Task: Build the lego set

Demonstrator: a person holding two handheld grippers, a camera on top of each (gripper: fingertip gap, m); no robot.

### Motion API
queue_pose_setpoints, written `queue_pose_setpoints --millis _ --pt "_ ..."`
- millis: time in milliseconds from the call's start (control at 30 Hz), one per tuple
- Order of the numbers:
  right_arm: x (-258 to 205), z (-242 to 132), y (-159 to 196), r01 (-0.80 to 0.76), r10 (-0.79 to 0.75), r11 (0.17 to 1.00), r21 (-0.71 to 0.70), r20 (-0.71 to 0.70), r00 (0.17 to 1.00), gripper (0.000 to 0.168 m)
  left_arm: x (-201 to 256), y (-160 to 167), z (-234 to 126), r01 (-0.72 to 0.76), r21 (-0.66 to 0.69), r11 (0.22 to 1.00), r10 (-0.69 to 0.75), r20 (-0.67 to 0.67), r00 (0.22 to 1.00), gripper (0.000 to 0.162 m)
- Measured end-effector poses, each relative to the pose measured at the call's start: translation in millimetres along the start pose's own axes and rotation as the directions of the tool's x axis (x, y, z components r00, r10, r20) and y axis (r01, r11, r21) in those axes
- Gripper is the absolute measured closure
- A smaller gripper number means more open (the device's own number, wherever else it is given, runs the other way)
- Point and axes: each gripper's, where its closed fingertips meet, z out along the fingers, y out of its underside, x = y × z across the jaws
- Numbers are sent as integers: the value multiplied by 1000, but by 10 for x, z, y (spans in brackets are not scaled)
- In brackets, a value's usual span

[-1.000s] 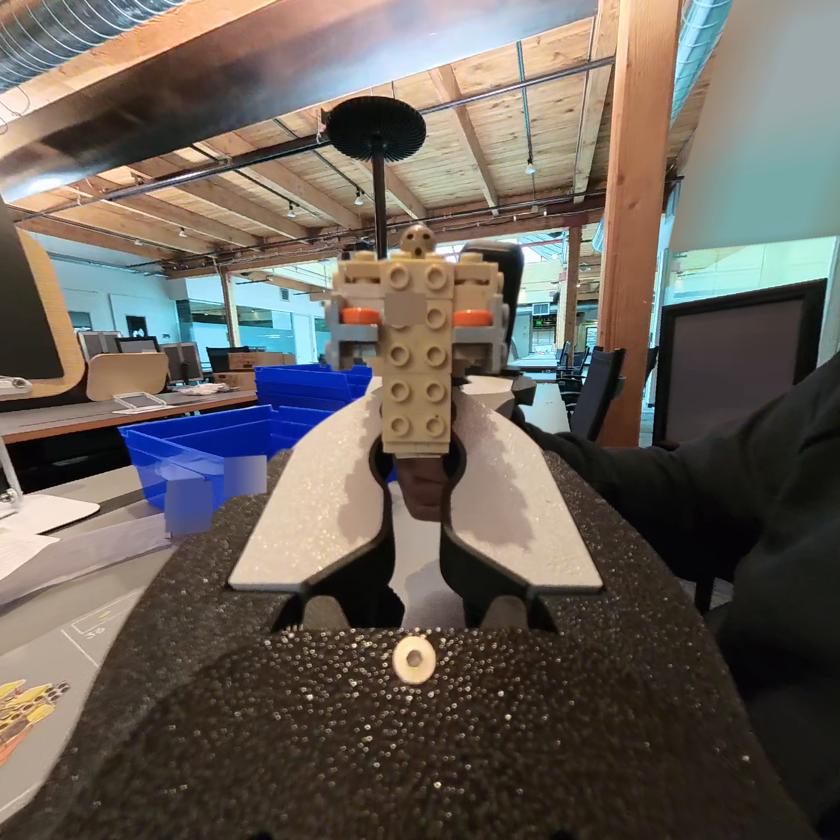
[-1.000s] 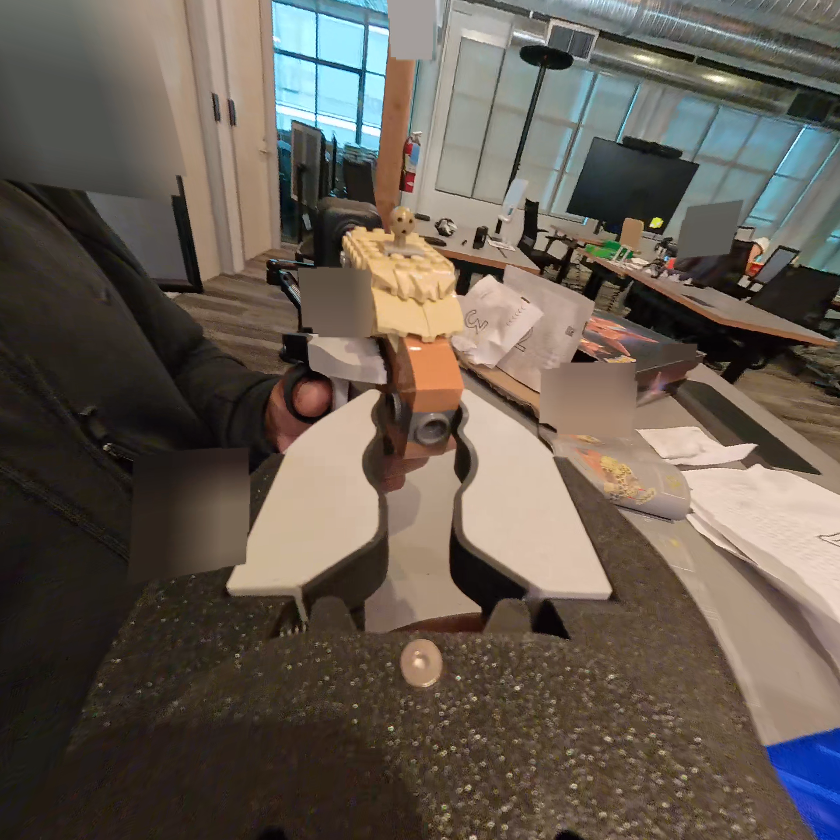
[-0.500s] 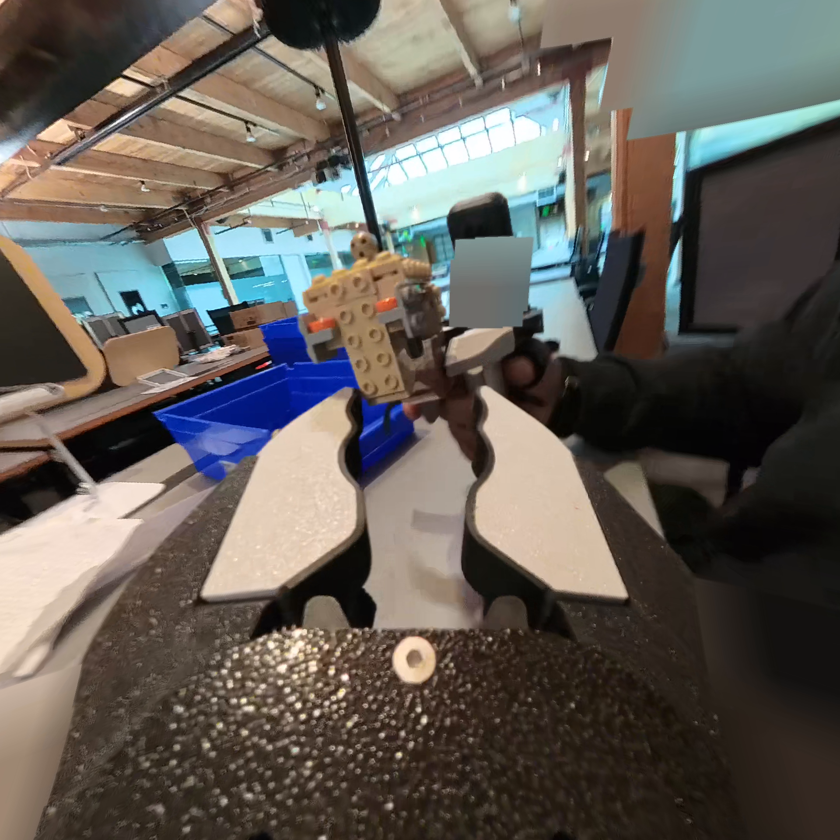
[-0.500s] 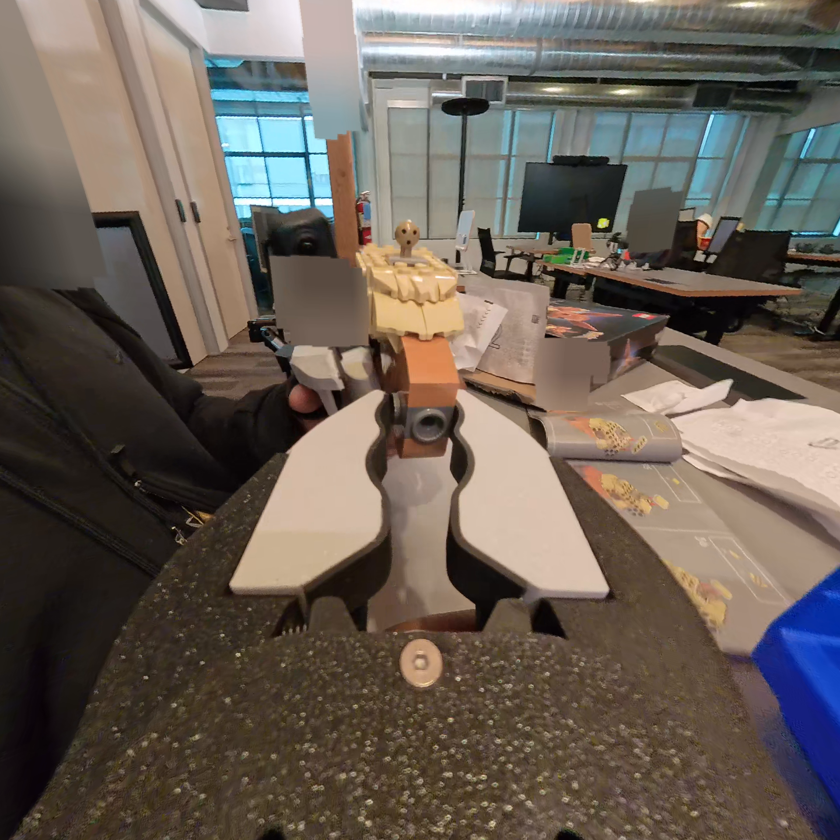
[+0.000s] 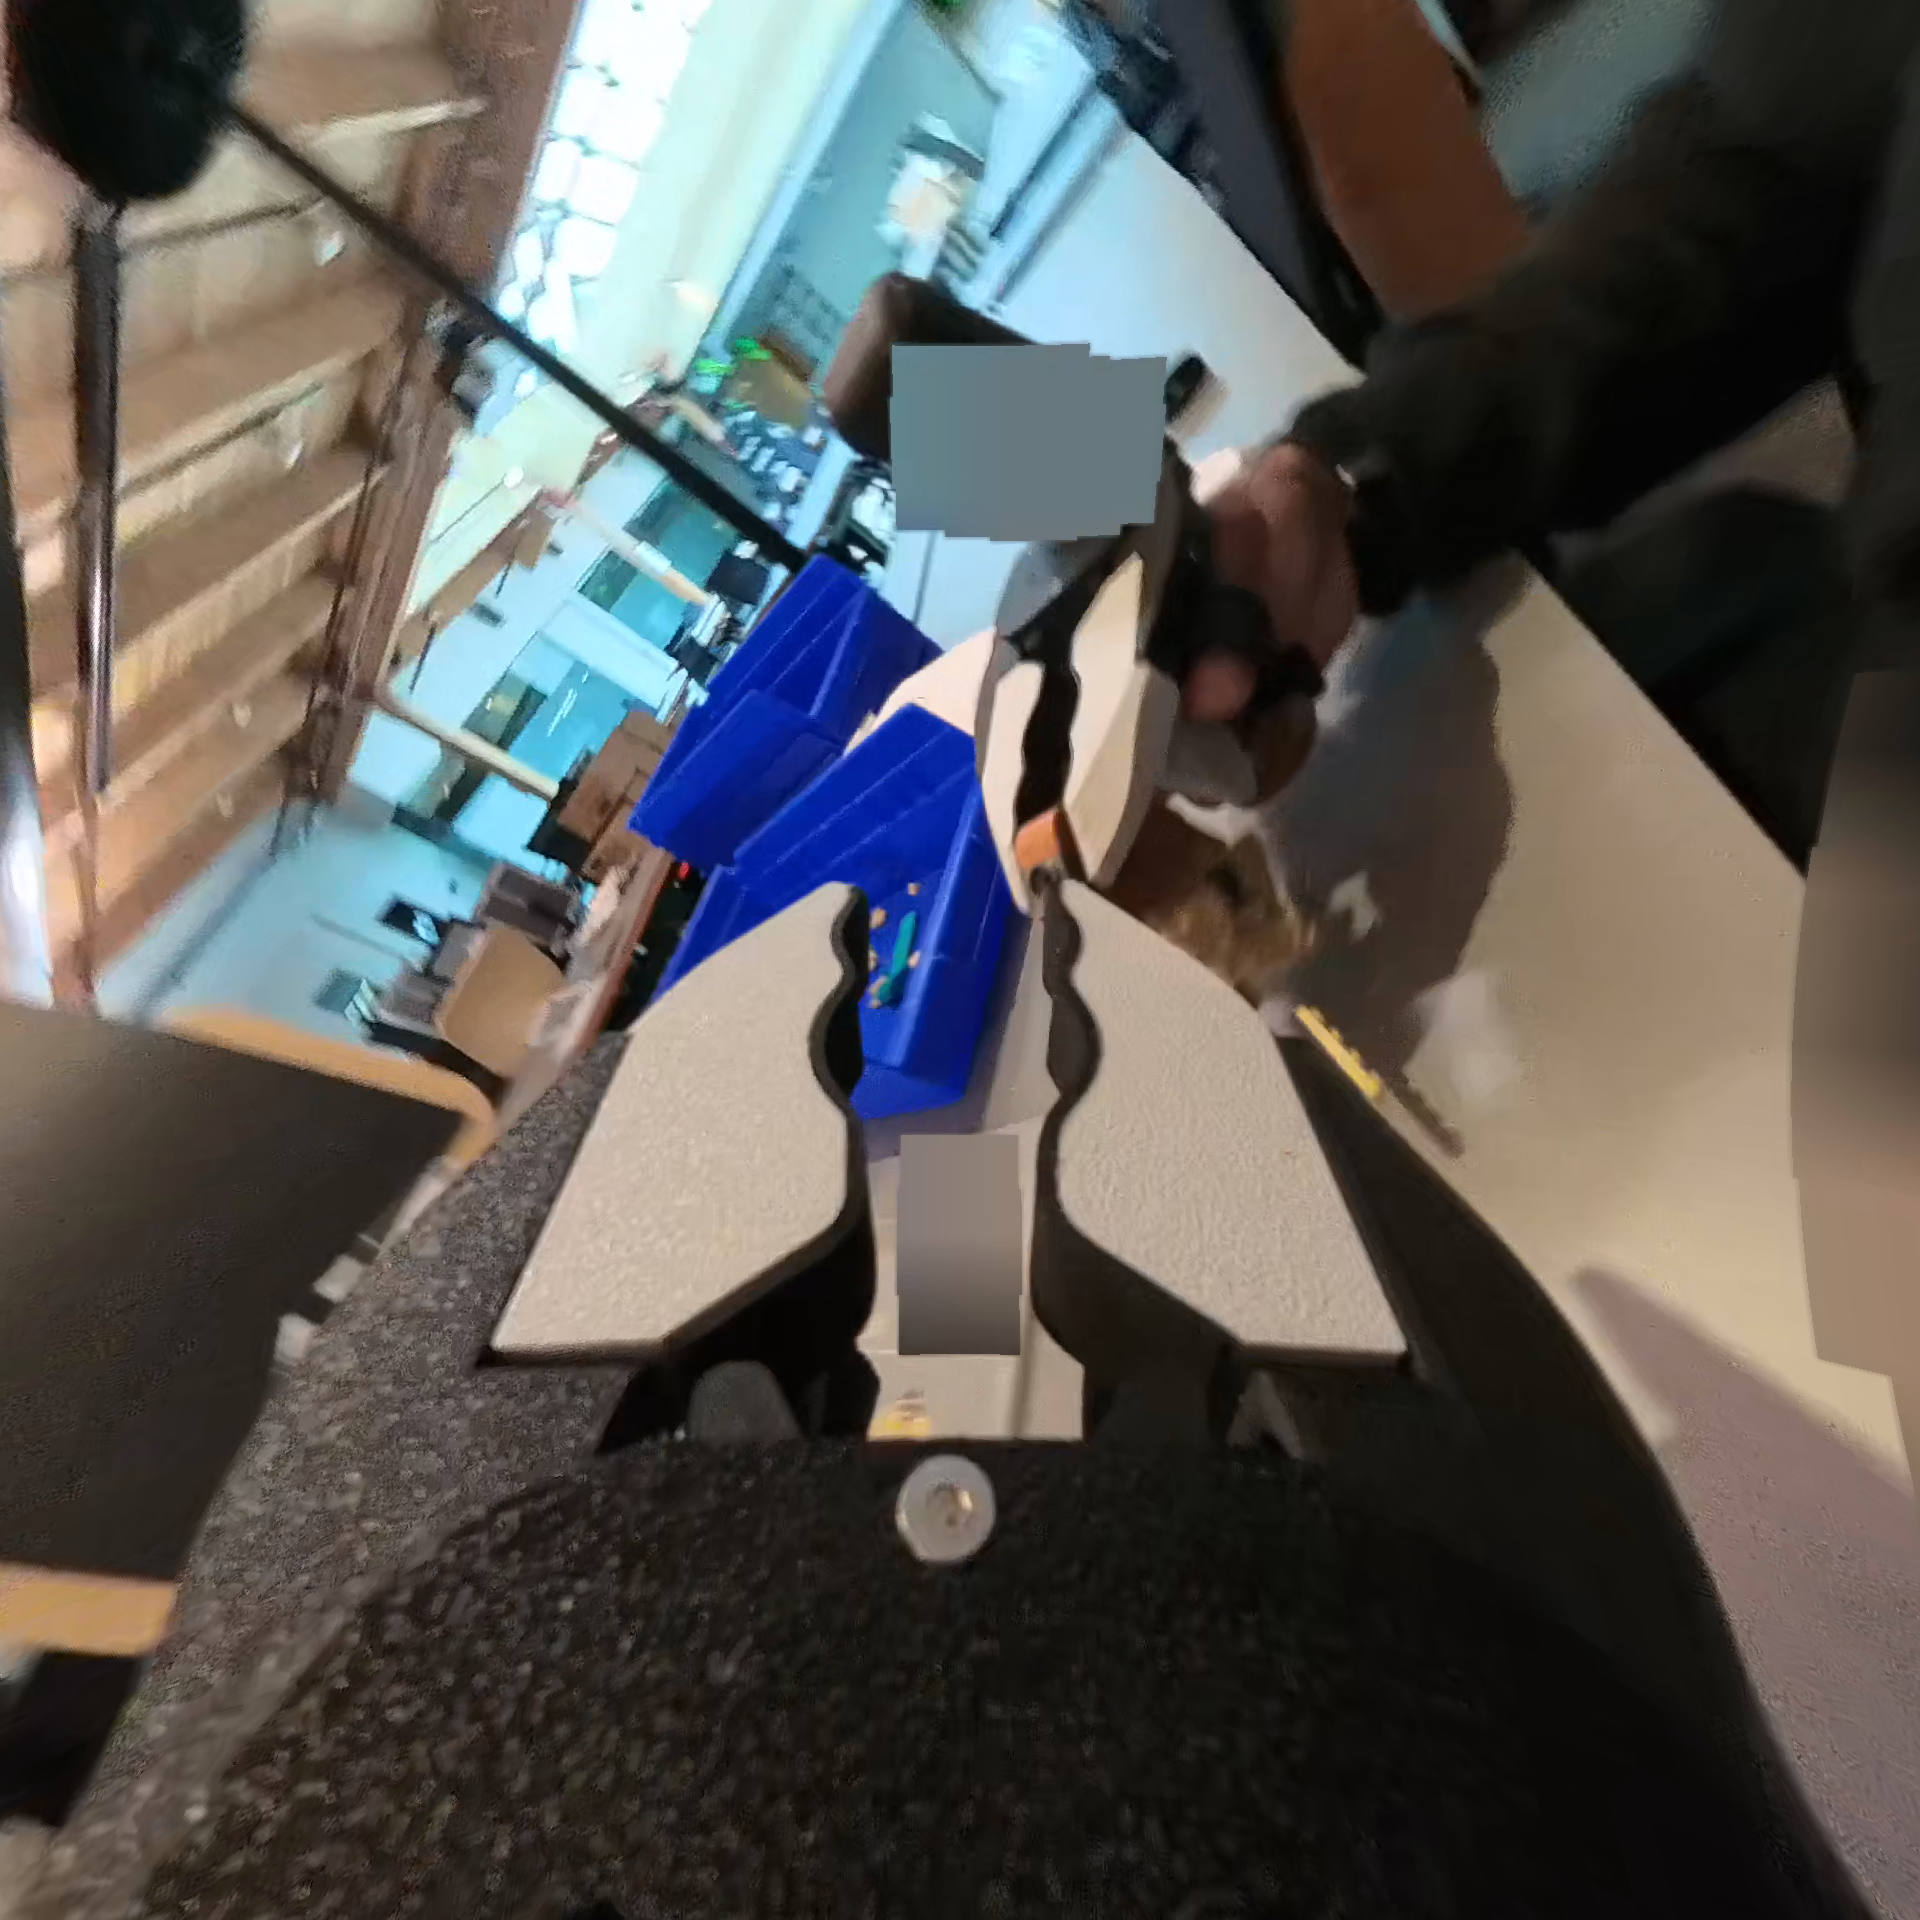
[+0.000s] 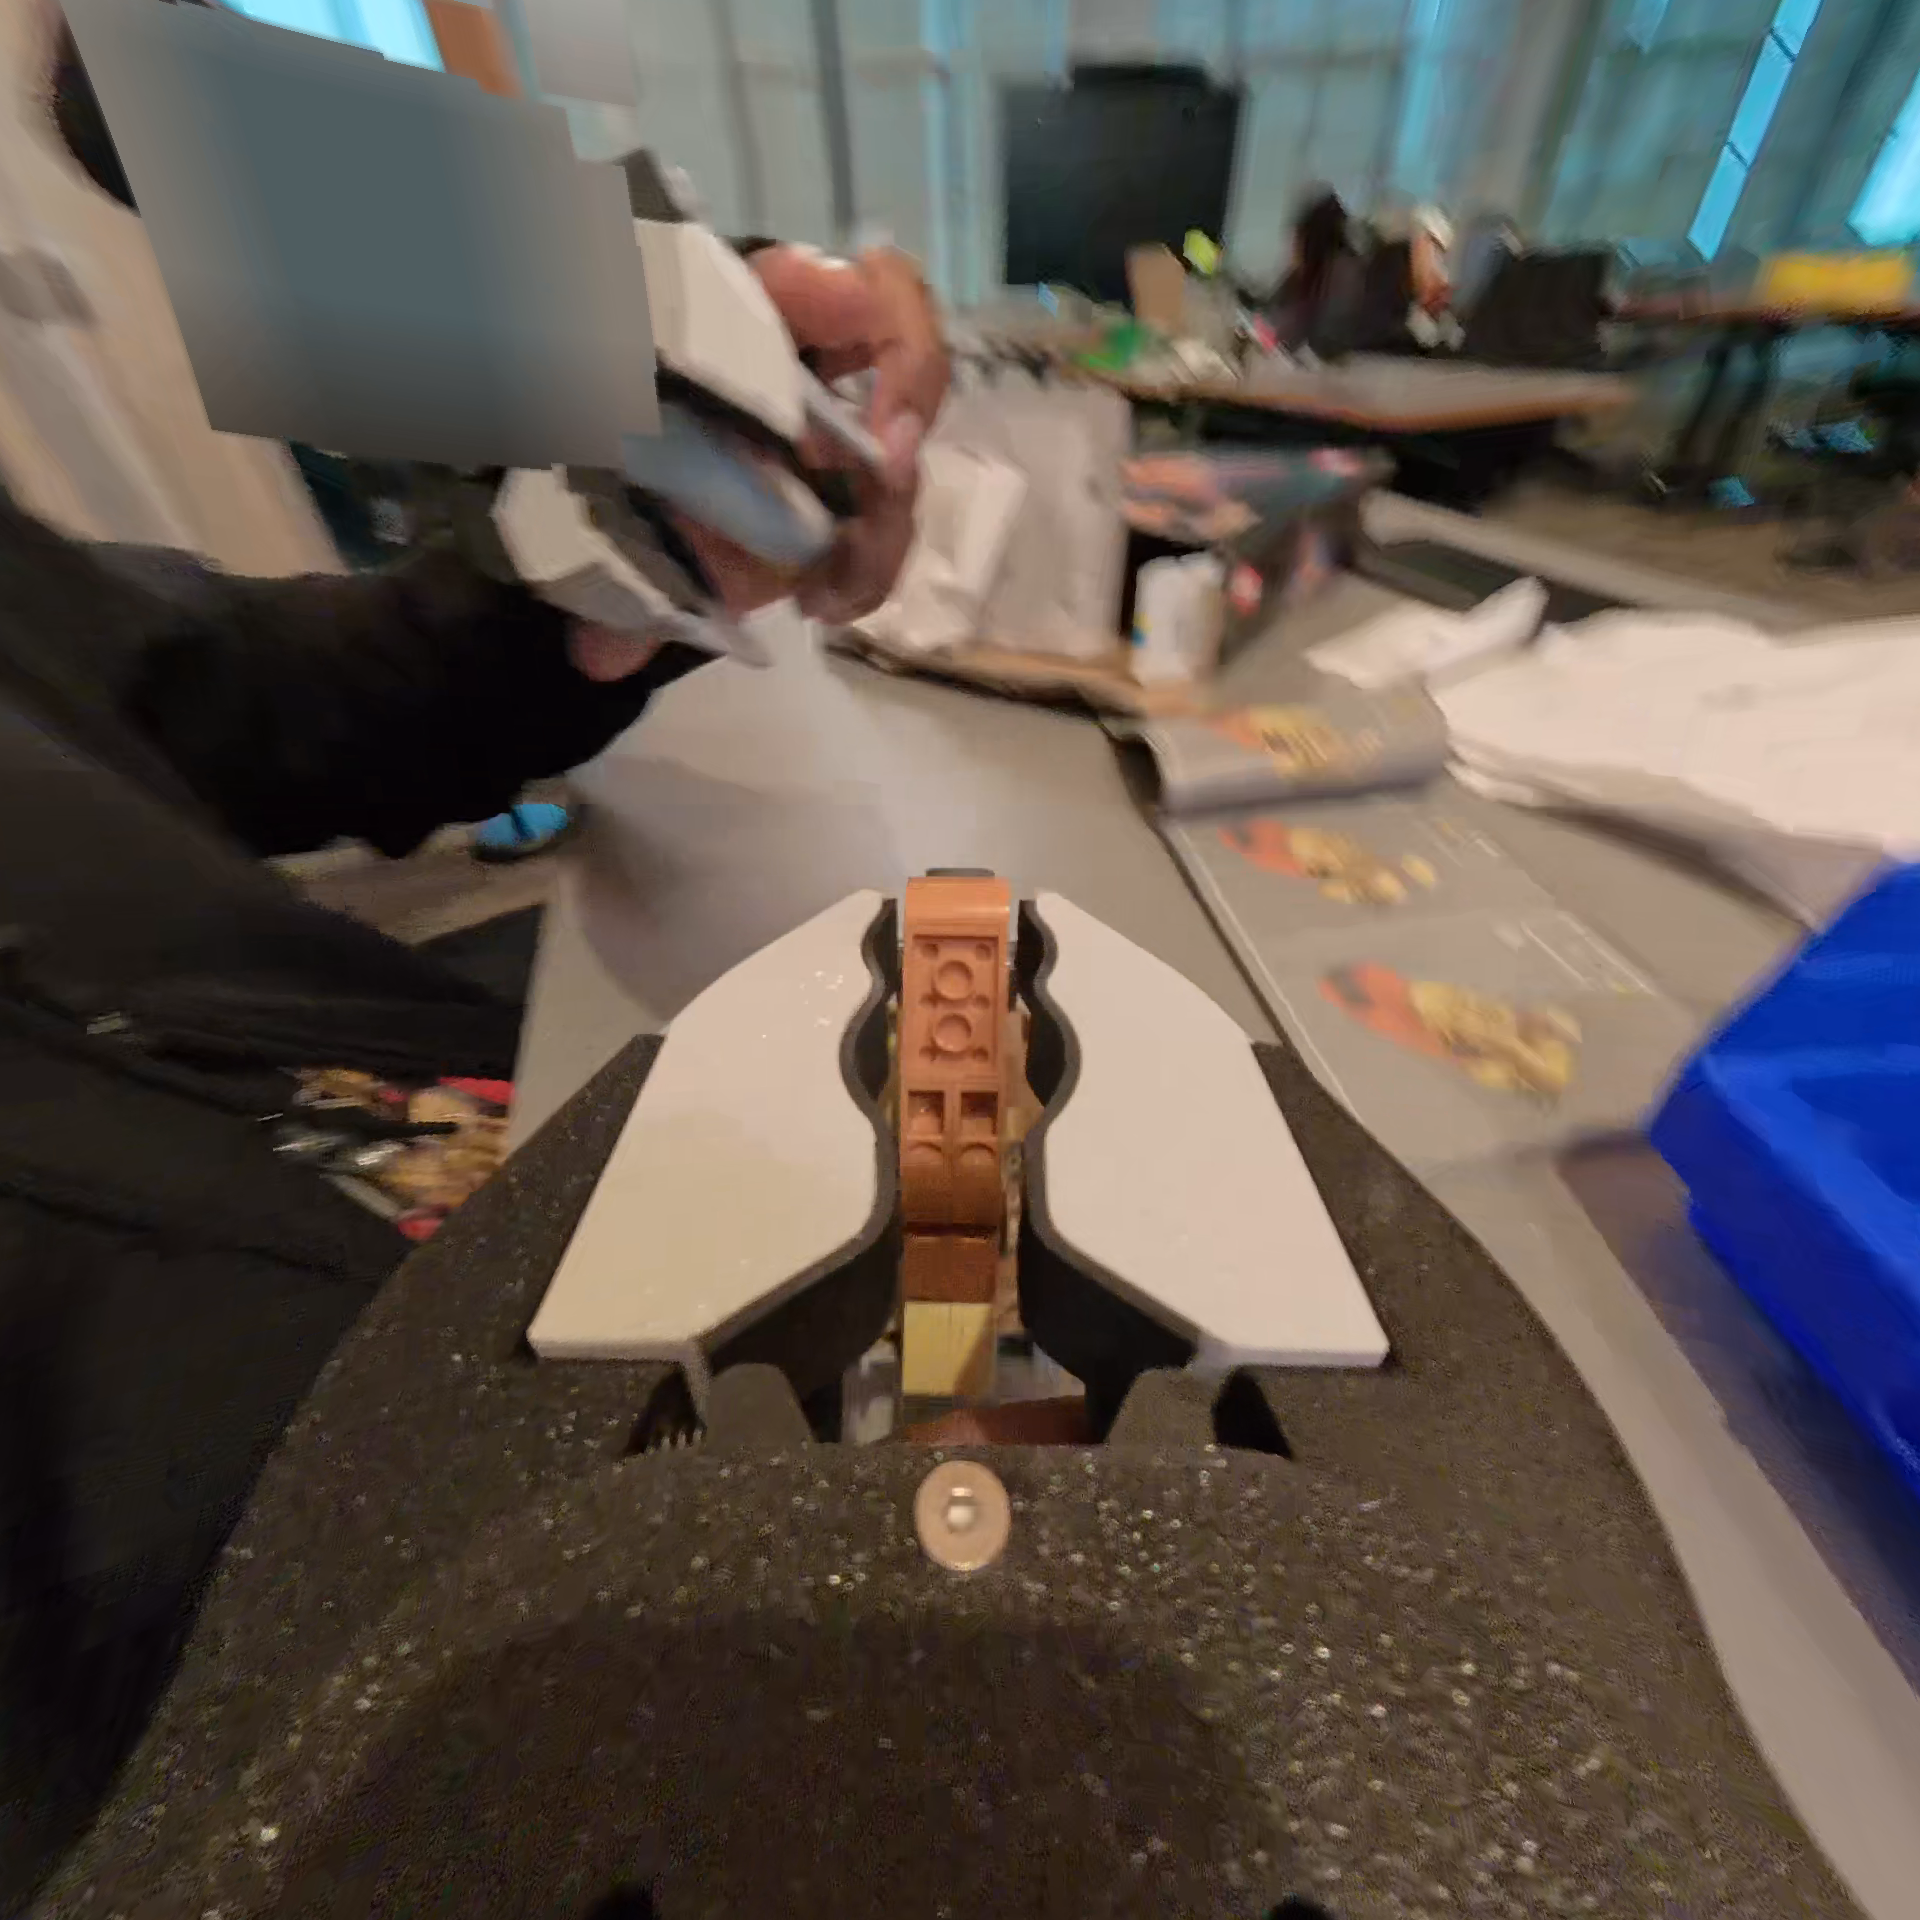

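Lego model (image 6: 954,1081): part-built, seen from the right wrist view as a narrow orange-brown brick column, underside hollows and round sockets facing the camera, a darker brown piece and a tan block below it toward the gripper base. It sits lengthwise in the slot of the right gripper (image 6: 954,914), both fingers pressed against its sides, its far end level with the fingertips, held above the grey worktop (image 6: 790,790). In the blurred left wrist view, only an orange bit (image 5: 1034,844) shows.

Bright daylight, heavy blur (fisheye edges)
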Motion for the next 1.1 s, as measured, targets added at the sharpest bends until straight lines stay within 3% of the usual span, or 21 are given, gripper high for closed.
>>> queue_pose_setpoints --millis 100,200,333,433,567,700,867,1000,1100 --pt "191 41 170 -86 83 995 -46 -66 994 147 162 385 145 150 -52 987 -145 79 986 127" --pt "221 28 179 -116 114 993 -32 -58 992 147 281 500 169 224 -60 973 -217 108 970 130" --pt "217 32 139 -157 157 988 -3 -31 987 147 493 597 264 227 -146 963 -223 41 974 127" --pt "181 47 52 -185 184 981 51 10 983 147 641 666 387 297 -207 932 -310 -34 950 124" --pt "205 86 64 -214 215 975 59 6 977 147 728 723 512 522 -250 815 -554 -74 829 120" --pt "132 68 -106 -202 195 968 148 58 979 147 713 687 540 679 -256 688 -716 -86 693 106" --pt "4 -48 -469 -199 157 922 333 148 976 147 570 542 536 822 -139 552 -833 -130 537 87" --pt "-100 -81 -691 -237 154 863 446 214 965 147 483 286 564 908 -11 419 -878 -259 402 86" --pt "-166 8 -715 -222 139 865 451 209 968 147 485 146 586 931 26 365 -873 -340 351 95"
